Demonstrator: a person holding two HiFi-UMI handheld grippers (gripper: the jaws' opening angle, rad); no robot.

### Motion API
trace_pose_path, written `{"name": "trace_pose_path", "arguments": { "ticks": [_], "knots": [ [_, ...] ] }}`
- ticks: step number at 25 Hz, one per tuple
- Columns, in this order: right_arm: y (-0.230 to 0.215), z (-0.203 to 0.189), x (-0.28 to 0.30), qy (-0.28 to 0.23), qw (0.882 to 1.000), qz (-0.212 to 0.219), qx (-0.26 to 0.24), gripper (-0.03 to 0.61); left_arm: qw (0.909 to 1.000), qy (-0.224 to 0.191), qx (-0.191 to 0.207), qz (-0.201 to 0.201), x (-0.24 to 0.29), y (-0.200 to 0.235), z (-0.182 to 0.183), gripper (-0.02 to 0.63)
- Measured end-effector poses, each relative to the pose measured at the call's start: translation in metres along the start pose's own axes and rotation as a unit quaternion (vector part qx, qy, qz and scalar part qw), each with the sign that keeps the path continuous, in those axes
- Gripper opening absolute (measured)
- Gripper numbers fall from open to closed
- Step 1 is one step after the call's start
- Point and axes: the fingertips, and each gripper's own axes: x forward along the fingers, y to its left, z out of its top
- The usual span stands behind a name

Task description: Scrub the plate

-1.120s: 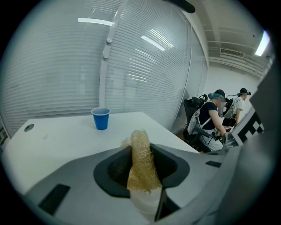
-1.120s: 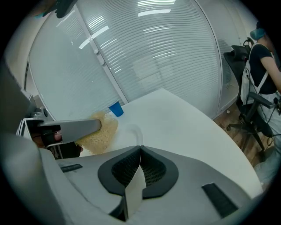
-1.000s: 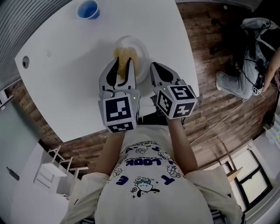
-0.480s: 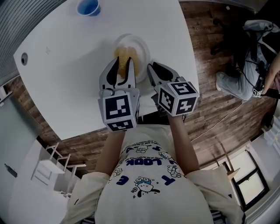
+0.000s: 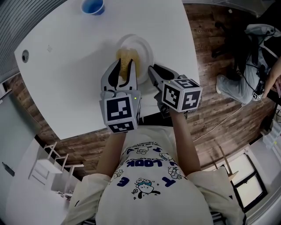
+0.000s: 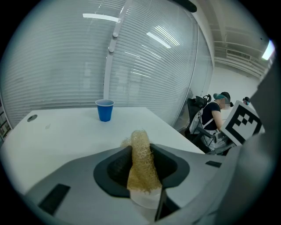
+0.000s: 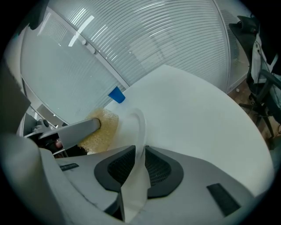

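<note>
Rolling at the wrist is the main change: our right tool [image 5: 152, 69] shows its marker cube at a new tilt compared with a second ago, while it stays in much the same place beside the plate [image 5: 141, 44]. Its jaws have just been opening, yet the plate's rim runs between the pads. They appear to touch it on both sides, so we read the tool as grasping the plate, more loosely than before. We judge that this hold pins the plate so it cannot slide or spin under the scrubbing. The slacker grip may be a re-seat on the rim.

Our left tool [image 5: 124, 66] has not shifted. It is clenched on the sponge [image 5: 126, 55], a coarse yellow mesh pinched upright between its pads, with the free end reaching onto the plate's inner face. Gripping it on edge leaves a stiff working end to drag across the surface.

The plate sits on the white bench [image 5: 66, 66], toward its near right edge, directly ahead of both tools. Whether it lies flat or is tipped slightly by the right tool we cannot tell. A blue cup [image 5: 92, 6] stands well apart at the far side, and neither it nor the plate has moved on the bench.
</note>
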Motion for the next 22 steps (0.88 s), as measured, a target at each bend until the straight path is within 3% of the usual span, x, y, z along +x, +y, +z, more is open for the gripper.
{"name": "trace_pose_path", "arguments": {
  "ticks": [11, 22],
  "knots": [
    [0.001, -0.002, 0.013, 0.052, 0.998, 0.014, 0.037, 0.06, 1.0, -0.003, -0.006, -0.006, 0.0, 0.003, -0.001, 0.143],
    [0.0, -0.001, 0.016, 0.048, 0.996, 0.011, 0.07, 0.044, 0.9999, -0.005, -0.009, -0.007, -0.004, 0.008, -0.002, 0.143]
  ]
}}
